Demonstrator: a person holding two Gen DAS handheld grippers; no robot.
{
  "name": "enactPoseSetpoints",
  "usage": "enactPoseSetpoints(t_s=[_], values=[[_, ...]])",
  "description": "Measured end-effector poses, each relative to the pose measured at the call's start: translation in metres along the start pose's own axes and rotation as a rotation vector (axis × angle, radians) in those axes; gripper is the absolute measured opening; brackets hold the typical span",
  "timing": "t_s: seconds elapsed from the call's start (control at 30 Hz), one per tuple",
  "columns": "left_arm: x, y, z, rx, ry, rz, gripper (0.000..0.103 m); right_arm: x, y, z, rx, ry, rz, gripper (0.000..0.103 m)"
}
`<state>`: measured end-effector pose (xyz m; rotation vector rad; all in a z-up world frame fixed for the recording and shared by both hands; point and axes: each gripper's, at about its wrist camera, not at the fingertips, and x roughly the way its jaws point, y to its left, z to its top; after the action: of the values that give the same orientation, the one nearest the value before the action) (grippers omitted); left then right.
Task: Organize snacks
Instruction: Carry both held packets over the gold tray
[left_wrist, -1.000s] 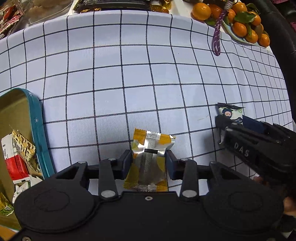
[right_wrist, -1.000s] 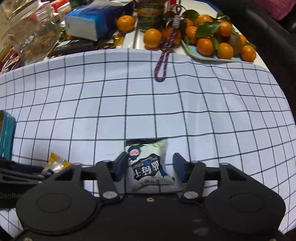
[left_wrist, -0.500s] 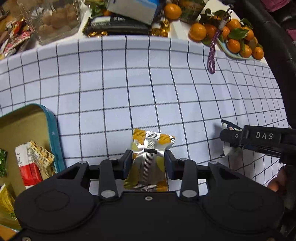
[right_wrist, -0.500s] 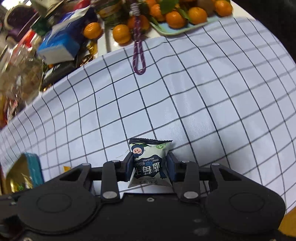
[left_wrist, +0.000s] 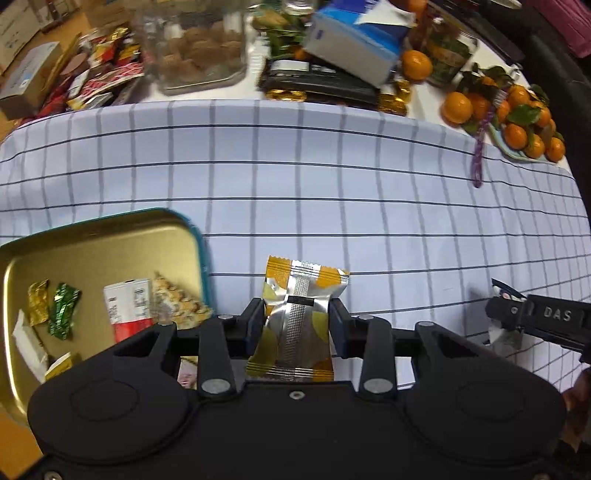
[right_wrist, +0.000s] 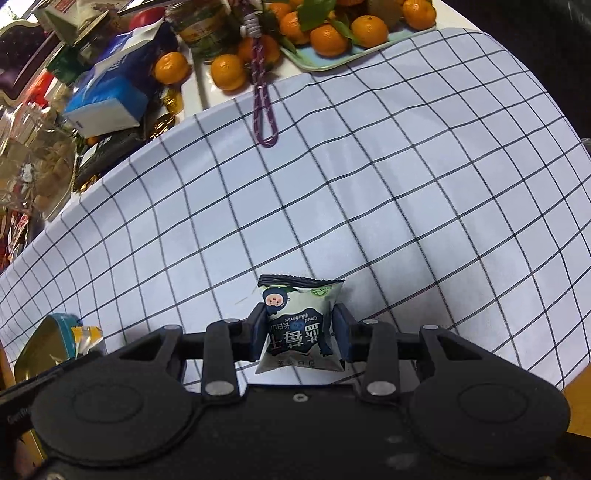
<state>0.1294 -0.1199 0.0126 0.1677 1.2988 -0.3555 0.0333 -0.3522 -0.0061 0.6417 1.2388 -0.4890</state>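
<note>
My left gripper (left_wrist: 296, 318) is shut on a yellow and silver snack packet (left_wrist: 306, 275), held above the checked cloth (left_wrist: 332, 184) just right of the gold tin with a teal rim (left_wrist: 201, 240). Several wrapped snacks lie in the tin, among them a red and white packet (left_wrist: 127, 310). My right gripper (right_wrist: 300, 328) is shut on a white and navy blueberry packet (right_wrist: 295, 295), pads pressing both its sides, lifted off the cloth. In the left wrist view the right gripper (left_wrist: 496, 314) shows at the right edge. The tin (right_wrist: 40, 339) and yellow packet (right_wrist: 86, 336) appear low left in the right wrist view.
Along the far edge of the table stand a tray of tangerines (left_wrist: 517, 122), a purple cord (left_wrist: 479, 155), a blue tissue box (left_wrist: 354, 44), a glass jar (left_wrist: 195, 48) and a pile of wrappers (left_wrist: 99, 77). A dark sofa (left_wrist: 554, 55) borders the right.
The right jaws closed on the blueberry packet, and that gripper rolled and rose with it. The left gripper lifted the yellow packet and drifted toward the tin, which now shows more fully.
</note>
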Motion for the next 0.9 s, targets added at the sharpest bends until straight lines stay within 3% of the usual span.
enactPoseSetpoints(t_s=[0.2,0.47,0.9], values=[[-0.014,0.033,-0.001,-0.050,-0.032,0.051,0.046,0.001,0.026,-0.006,-0.032,0.002,0.004,0.040],[-0.034,0.084,-0.006,-0.101,-0.115,0.178,0.046,0.008,0.058,-0.017,-0.084,0.008,-0.005,0.040],[-0.038,0.185,-0.024,-0.326,-0.069,0.236,0.046,0.009,0.120,-0.037,-0.181,0.002,0.029,0.039]])
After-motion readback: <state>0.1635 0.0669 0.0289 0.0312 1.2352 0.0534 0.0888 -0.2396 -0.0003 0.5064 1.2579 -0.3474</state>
